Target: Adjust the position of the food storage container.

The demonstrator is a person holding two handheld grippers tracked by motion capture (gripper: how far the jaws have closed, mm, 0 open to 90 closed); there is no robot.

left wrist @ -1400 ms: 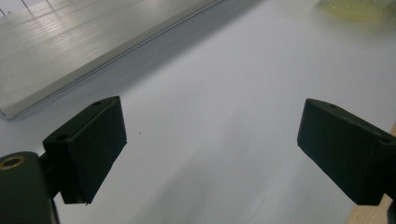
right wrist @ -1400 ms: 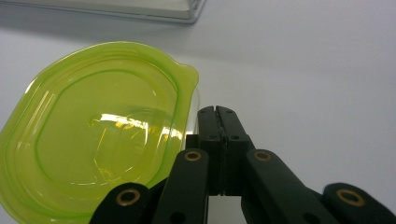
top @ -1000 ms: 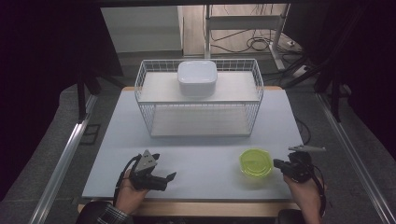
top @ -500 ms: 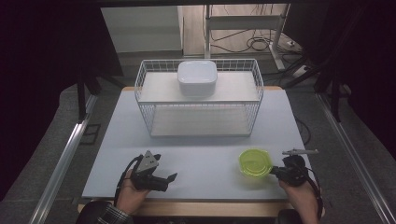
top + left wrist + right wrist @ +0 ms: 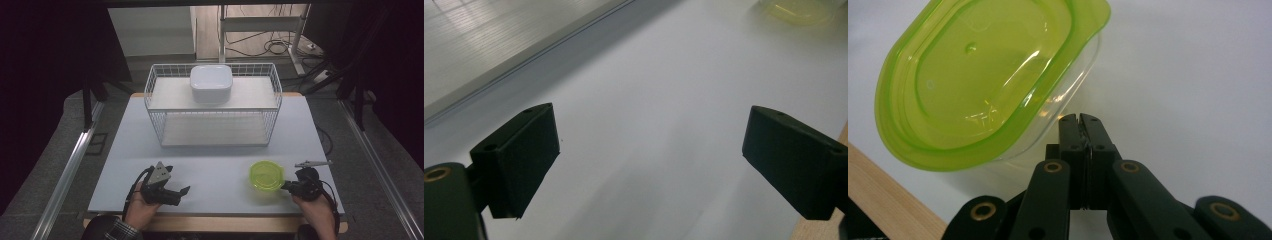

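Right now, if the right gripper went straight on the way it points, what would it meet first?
The right gripper, jaws shut, would most likely meet the clear wall of the green-lidded container, just ahead; whether it already touches is unclear.

Dark room; grey floor [image 5: 60,150]; metal rails [image 5: 67,175] flank white table [image 5: 215,165]; cables [image 5: 280,47] behind.

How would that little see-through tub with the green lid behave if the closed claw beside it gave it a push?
The tub looks like thin clear plastic and seems empty, so it is probably light and would likely slide easily on the smooth white table. It is low and wide, so tipping seems unlikely. The right claw, shut, sits at its wall; a glossy curved side might slip off sideways.
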